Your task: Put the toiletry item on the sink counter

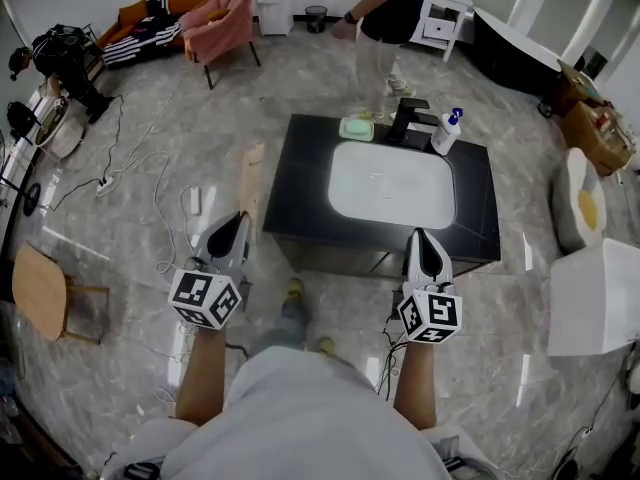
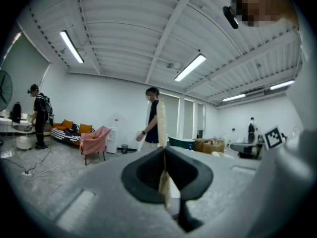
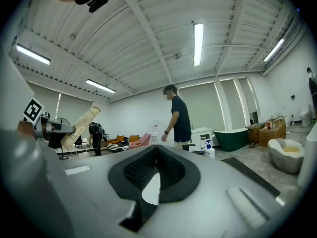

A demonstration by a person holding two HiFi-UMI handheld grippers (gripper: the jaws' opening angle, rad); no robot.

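A black sink counter (image 1: 305, 173) with a white basin stands in the middle of the room. At its back edge are a green soap dish (image 1: 356, 128), a black faucet (image 1: 409, 117) and a white bottle with a blue top (image 1: 446, 132). The same bottle (image 3: 210, 150) shows small in the right gripper view. My left gripper (image 1: 239, 218) hovers off the counter's front left corner. Its jaws are shut with nothing between them (image 2: 164, 153). My right gripper (image 1: 421, 235) is held over the counter's front edge, also shut and empty (image 3: 156, 150). Neither touches anything.
A person (image 1: 385, 18) stands just behind the counter. A tall beige plank (image 1: 252, 186) leans by its left side. Cables (image 1: 160, 203) trail across the floor at the left, near a wooden stool (image 1: 45, 293). White boxes (image 1: 595, 293) stand at the right and a pink chair (image 1: 225, 23) at the back.
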